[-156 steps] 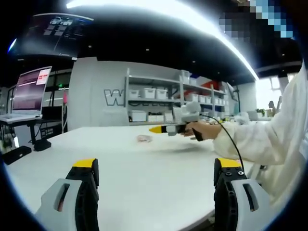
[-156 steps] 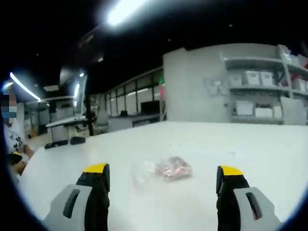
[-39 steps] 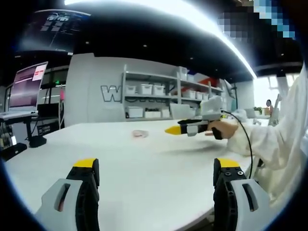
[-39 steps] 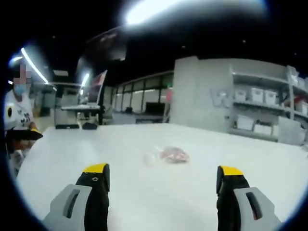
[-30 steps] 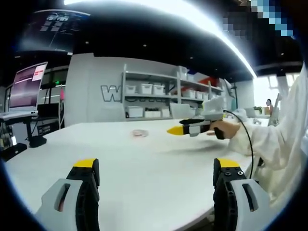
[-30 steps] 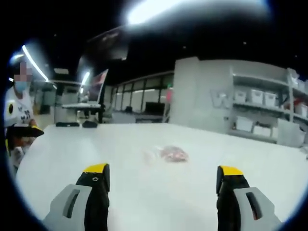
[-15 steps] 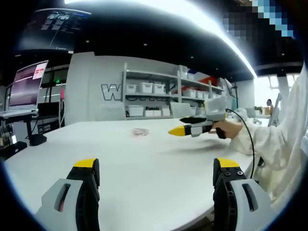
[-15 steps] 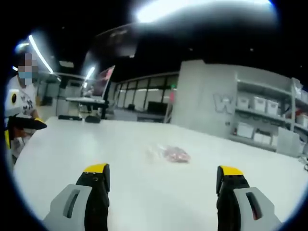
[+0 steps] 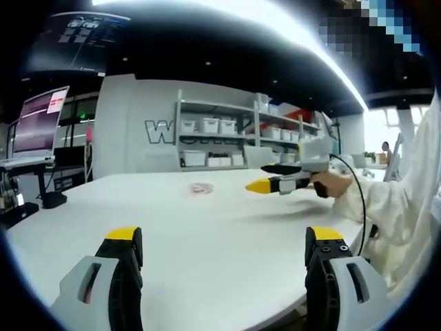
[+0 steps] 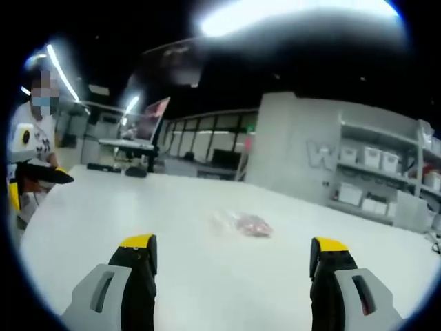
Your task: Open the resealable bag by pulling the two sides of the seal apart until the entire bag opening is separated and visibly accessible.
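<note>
A small clear resealable bag [image 10: 247, 224] with pinkish contents lies flat on the white table [image 10: 172, 276], well ahead of my right gripper [image 10: 233, 243]. That gripper is open with nothing between its jaws. In the left gripper view the bag [image 9: 201, 187] is a small far-off patch beyond my left gripper [image 9: 224, 238], which is also open and holds nothing. The right gripper [image 9: 275, 178] enters that view from the right, held by a hand in a white sleeve, above the table and to the right of the bag. The left gripper [image 10: 38, 176] shows at the far left edge of the right gripper view.
Shelves with white bins [image 9: 220, 141] stand behind the table. A lit monitor [image 9: 41, 127] and dark devices [image 9: 48, 201] sit at the table's left end. The person's white sleeve [image 9: 406, 207] is at the right. The white tabletop [image 9: 220, 227] spreads wide around the bag.
The right gripper has drawn back from the bag, which now looks smaller and farther in its view. In the left gripper view it has drifted rightward. Both grippers remain open.
</note>
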Action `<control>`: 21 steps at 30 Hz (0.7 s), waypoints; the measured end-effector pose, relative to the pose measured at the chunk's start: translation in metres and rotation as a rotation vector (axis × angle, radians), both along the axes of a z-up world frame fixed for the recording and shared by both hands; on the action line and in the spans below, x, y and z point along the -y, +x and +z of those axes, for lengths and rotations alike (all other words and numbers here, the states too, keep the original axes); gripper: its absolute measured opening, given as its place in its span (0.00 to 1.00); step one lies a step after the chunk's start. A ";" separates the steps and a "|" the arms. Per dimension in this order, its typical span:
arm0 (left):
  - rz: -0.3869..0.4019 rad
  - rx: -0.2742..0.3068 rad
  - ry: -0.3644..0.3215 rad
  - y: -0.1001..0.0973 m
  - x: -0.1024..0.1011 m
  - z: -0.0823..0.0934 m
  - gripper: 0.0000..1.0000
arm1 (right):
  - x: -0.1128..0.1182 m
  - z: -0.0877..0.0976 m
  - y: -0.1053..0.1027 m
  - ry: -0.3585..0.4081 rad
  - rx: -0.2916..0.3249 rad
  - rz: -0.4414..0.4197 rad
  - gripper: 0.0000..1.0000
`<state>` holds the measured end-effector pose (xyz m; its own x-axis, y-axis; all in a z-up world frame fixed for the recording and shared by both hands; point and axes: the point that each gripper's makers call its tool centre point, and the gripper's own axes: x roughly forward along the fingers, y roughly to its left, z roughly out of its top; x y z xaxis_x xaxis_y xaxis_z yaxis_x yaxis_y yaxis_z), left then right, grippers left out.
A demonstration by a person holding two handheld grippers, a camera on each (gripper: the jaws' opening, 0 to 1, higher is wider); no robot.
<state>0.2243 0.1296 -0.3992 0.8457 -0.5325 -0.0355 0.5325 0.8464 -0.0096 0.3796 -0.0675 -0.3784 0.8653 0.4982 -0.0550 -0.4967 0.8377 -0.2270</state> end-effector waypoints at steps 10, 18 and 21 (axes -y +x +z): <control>0.006 0.001 -0.004 0.000 -0.001 0.000 0.97 | -0.003 0.002 -0.015 -0.062 0.041 0.007 0.94; 0.001 -0.002 -0.004 0.001 0.001 0.000 0.97 | -0.003 0.004 -0.025 -0.142 0.085 0.004 0.95; 0.000 -0.003 -0.004 0.002 0.001 0.000 0.97 | -0.004 0.006 -0.030 -0.125 0.081 0.015 0.95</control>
<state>0.2259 0.1283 -0.3994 0.8457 -0.5324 -0.0359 0.5322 0.8465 -0.0143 0.3501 -0.0633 -0.3727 0.8619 0.5049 -0.0473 -0.4848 0.7931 -0.3688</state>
